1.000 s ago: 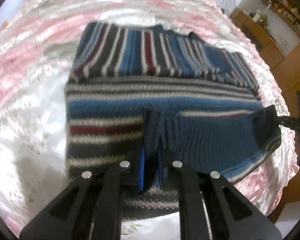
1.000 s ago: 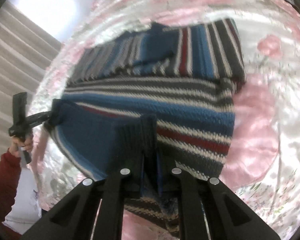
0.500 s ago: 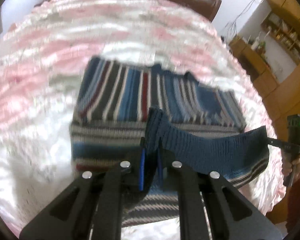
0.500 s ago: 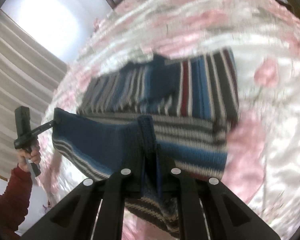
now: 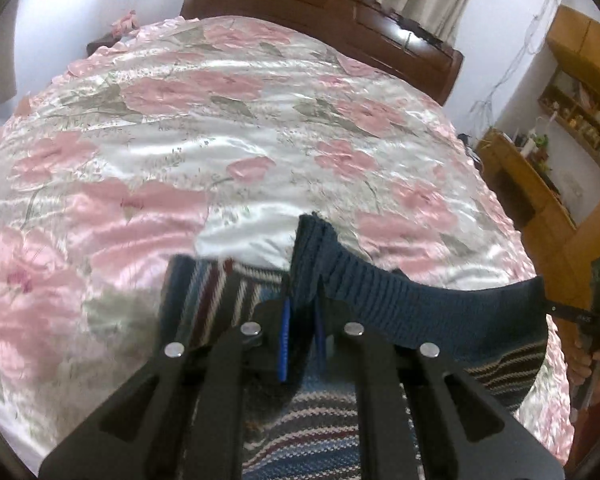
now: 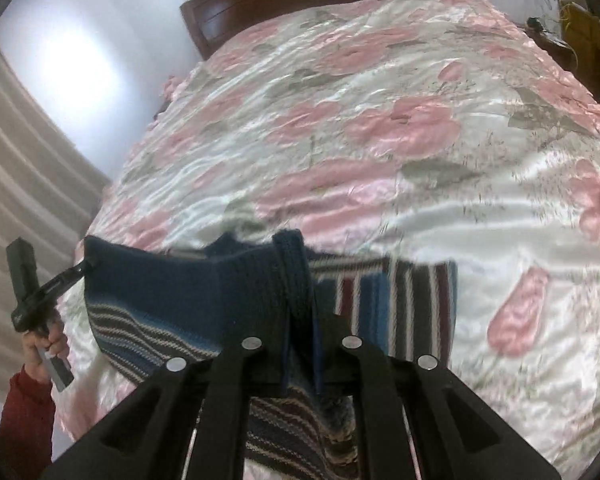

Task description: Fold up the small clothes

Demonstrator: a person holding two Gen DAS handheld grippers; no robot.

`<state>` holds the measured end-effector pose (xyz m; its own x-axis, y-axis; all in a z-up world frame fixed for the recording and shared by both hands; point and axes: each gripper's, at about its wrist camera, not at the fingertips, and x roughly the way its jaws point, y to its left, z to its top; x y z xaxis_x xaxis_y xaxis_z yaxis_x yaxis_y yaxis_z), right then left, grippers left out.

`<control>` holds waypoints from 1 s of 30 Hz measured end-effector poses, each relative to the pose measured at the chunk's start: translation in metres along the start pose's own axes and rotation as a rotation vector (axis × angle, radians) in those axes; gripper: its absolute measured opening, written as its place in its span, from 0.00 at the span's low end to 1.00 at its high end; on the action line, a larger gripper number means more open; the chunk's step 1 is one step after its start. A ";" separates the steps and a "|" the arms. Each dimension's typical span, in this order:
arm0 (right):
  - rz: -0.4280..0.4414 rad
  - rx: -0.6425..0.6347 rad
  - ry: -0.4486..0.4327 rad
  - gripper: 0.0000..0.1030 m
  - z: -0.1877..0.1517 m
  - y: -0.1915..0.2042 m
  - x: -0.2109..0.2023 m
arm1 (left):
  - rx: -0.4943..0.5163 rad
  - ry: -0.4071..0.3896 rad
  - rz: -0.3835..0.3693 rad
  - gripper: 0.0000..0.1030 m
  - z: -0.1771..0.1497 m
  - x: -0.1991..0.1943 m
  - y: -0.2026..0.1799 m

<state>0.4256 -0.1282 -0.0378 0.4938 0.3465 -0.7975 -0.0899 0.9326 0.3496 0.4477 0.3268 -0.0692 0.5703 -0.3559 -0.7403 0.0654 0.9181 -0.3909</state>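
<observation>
A striped knit sweater [image 5: 420, 304] in blue, grey, white and dark red lies on the bed. Its dark blue ribbed edge is lifted and stretched between both grippers. In the left wrist view my left gripper [image 5: 300, 332] is shut on a fold of that edge. The right gripper [image 5: 546, 307] pinches the other corner at the far right. In the right wrist view my right gripper [image 6: 300, 344] is shut on the ribbed edge of the sweater [image 6: 172, 280], and the left gripper [image 6: 85, 267] holds the corner at the left. Beneath the raised edge, the flat striped part [image 6: 412, 300] rests on the cover.
The bed has a shiny pink-flowered cover [image 5: 220, 140] and a dark wooden headboard [image 5: 320, 12] at the far end. Wooden shelves and a cabinet [image 5: 532, 184] stand to the right of the bed. A hand [image 6: 44, 344] in a red sleeve holds the left gripper; curtains [image 6: 28, 168] hang behind.
Both grippers have raised the ribbed edge and carried it forward over the flat part of the sweater. The views have tilted up, so more of the bed and headboard shows.
</observation>
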 end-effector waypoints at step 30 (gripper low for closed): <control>-0.140 0.128 0.120 0.38 -0.010 -0.062 0.117 | -0.063 0.158 0.237 0.40 -0.027 0.122 0.045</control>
<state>0.4803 -0.1446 -0.1583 0.3870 0.2308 -0.8927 0.0867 0.9548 0.2844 0.4980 0.3203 -0.1922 0.4289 -0.1603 -0.8890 -0.1080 0.9680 -0.2266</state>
